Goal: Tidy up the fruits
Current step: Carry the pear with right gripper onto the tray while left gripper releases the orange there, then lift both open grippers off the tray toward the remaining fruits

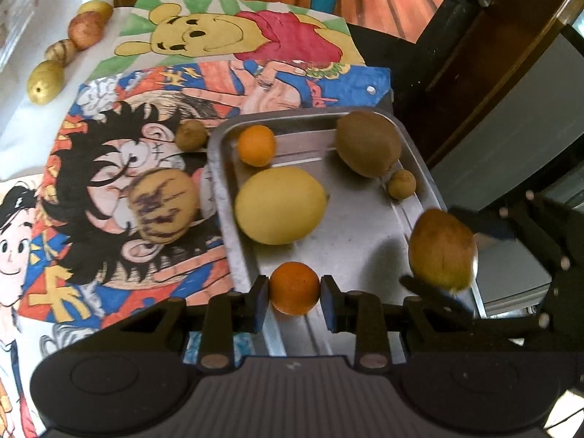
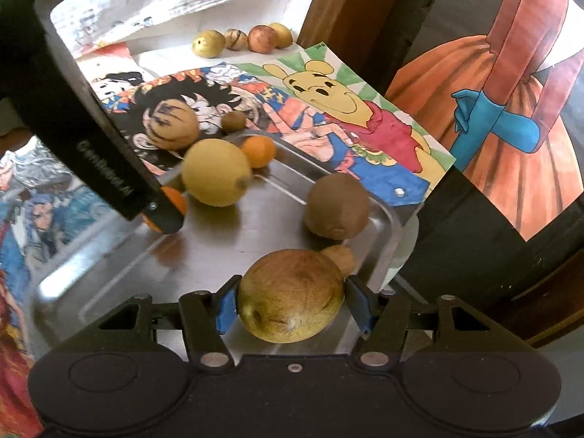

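Table (image 1: 22,138): cartoon drawings (image 1: 204,84), metal tray (image 1: 419,168), four fruits in row (image 1: 65,51).

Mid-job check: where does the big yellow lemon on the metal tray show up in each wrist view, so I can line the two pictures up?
Left wrist view: the big yellow lemon lies centre frame, on the tray's left half, above the left tongs.
Right wrist view: the lemon sits upper left of centre, at the tray's far left side.
Shared landmark: the small orange just beyond the lemon, near the metal tray rim.
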Available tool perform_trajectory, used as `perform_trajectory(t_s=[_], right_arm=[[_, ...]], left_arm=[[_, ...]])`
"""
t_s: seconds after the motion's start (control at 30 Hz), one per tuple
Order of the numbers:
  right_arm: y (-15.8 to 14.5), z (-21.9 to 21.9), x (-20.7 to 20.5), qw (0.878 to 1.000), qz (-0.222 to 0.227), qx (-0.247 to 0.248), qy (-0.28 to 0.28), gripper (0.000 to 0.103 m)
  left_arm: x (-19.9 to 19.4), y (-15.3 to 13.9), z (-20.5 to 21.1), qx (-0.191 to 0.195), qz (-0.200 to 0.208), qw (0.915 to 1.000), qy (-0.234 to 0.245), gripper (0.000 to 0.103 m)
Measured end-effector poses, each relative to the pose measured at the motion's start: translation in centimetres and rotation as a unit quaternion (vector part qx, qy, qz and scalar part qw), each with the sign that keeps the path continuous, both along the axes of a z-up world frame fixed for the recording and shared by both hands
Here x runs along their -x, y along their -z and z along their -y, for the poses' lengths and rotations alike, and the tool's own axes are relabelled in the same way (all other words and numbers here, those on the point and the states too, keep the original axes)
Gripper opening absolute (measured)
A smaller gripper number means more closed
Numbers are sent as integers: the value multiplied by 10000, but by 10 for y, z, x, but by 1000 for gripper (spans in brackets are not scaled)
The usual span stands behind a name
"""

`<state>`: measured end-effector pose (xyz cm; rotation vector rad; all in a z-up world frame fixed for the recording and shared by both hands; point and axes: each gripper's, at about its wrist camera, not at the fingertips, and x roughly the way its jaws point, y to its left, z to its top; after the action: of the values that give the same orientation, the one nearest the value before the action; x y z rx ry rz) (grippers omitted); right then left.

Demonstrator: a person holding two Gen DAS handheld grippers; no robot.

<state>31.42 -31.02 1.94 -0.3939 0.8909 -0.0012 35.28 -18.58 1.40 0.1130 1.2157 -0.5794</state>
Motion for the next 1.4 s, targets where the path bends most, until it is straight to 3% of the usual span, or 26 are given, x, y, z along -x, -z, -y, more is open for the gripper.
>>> perform_trajectory(t_s=[0.4,0.57,0.9,1.23,1.33,1.4], right_arm=[[8,11,-11,9997,-43,79,-226,61],[12,11,-10,9997,-171,68,-177,60],[4,9,-7,10000,-11,98,-7,59],[-4,-2,13,9993,7,87,371,69],[-7,-7,22,9984,18,38,572,73],[-10,-11,28,9974,32,9,726,75]], left_arm=[[-9,10,13,-87,-50,9998,-181,33],[-10,13,12,-141,-103,9996,-242,33],[-8,11,8,-139,-158,9993,-300,34],[-1,0,0,-157,-5,9995,-269,46],[2,-5,-6,-161,39,9995,-266,54],[5,-8,-10,-161,100,9995,-266,65]])
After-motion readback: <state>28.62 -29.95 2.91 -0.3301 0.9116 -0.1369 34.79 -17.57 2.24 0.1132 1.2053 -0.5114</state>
